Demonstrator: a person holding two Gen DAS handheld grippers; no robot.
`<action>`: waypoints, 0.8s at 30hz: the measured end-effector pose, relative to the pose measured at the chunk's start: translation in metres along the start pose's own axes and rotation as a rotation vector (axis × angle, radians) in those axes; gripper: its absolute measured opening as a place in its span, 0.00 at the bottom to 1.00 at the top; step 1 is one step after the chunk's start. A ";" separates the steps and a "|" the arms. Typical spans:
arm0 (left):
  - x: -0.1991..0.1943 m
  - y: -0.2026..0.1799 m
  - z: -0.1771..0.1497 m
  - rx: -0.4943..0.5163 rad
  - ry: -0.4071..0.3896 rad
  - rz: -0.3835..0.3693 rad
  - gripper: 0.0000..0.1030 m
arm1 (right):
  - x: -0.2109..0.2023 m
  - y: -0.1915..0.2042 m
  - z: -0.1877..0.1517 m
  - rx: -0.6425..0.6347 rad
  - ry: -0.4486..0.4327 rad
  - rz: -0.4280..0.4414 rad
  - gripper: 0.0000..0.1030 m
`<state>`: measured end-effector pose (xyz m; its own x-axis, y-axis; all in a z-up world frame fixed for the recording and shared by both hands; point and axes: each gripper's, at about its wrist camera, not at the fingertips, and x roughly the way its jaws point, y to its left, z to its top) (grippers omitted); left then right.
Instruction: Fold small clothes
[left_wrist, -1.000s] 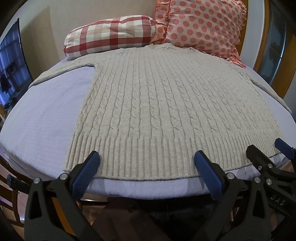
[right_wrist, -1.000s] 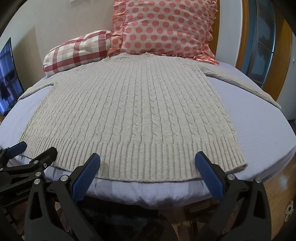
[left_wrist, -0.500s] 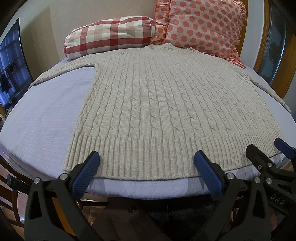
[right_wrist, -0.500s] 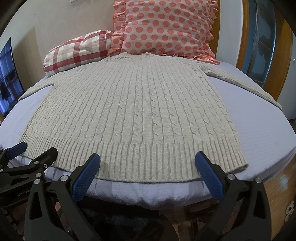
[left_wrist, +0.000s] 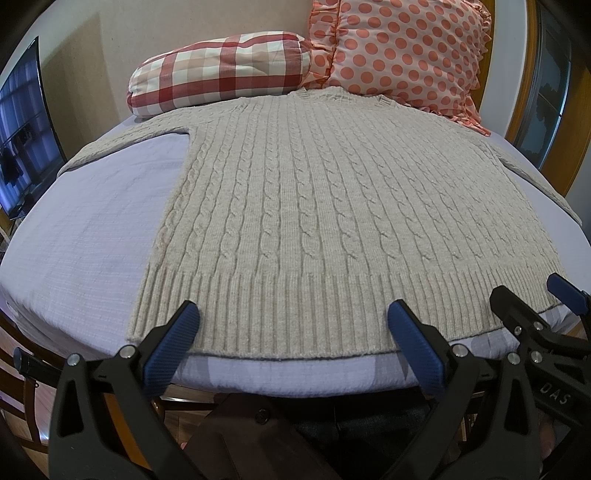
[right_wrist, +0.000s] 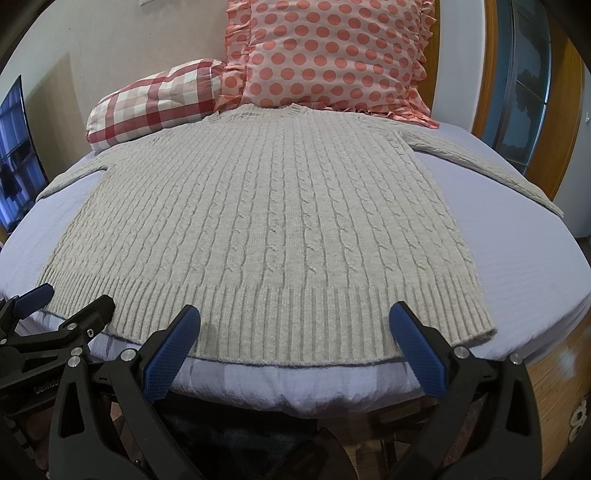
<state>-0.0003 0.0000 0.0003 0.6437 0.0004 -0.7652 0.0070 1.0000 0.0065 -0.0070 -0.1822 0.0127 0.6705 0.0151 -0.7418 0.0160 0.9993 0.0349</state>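
On the bed (left_wrist: 81, 236), covered in a pale lilac sheet, I find the cable-knit sweater (left_wrist: 332, 206) laid flat and face up, its body smooth, its ribbed hem along the near edge of the bed and its neckline at the far end. Behind the sweater's neckline stand two pillows: a red-and-white checked pillow (left_wrist: 221, 74) to the left and a coral polka-dot pillow (left_wrist: 406, 55) with a frilled edge to the right, the latter touching the collar area. One sleeve runs out from the sweater's left shoulder toward the left edge of the bed; the other runs out to the right edge. My left hand-held gripper (left_wrist: 291, 328) hovers just at the sweater's hem, left of centre, jaws spread wide and holding nothing. My right hand-held gripper (right_wrist: 295, 328) sits just beside it at the hem, toward the sweater's right corner, likewise spread wide and empty. Each appears at the margin of the other's view. Left of the sweater, beyond the bed, a dark screen (left_wrist: 22, 129) is partly visible.
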 end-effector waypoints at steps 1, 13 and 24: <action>0.000 0.000 0.000 0.000 0.000 0.000 0.98 | 0.000 0.000 -0.001 -0.001 0.000 -0.001 0.99; 0.000 0.000 0.000 0.000 -0.002 0.000 0.98 | 0.002 0.001 0.001 0.000 0.002 -0.001 0.99; 0.000 0.000 0.000 0.000 -0.004 0.000 0.98 | 0.005 0.002 0.001 0.011 0.007 0.001 0.99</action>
<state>-0.0002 -0.0001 0.0005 0.6468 0.0008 -0.7627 0.0068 1.0000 0.0067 -0.0031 -0.1798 0.0094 0.6654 0.0168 -0.7463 0.0232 0.9988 0.0432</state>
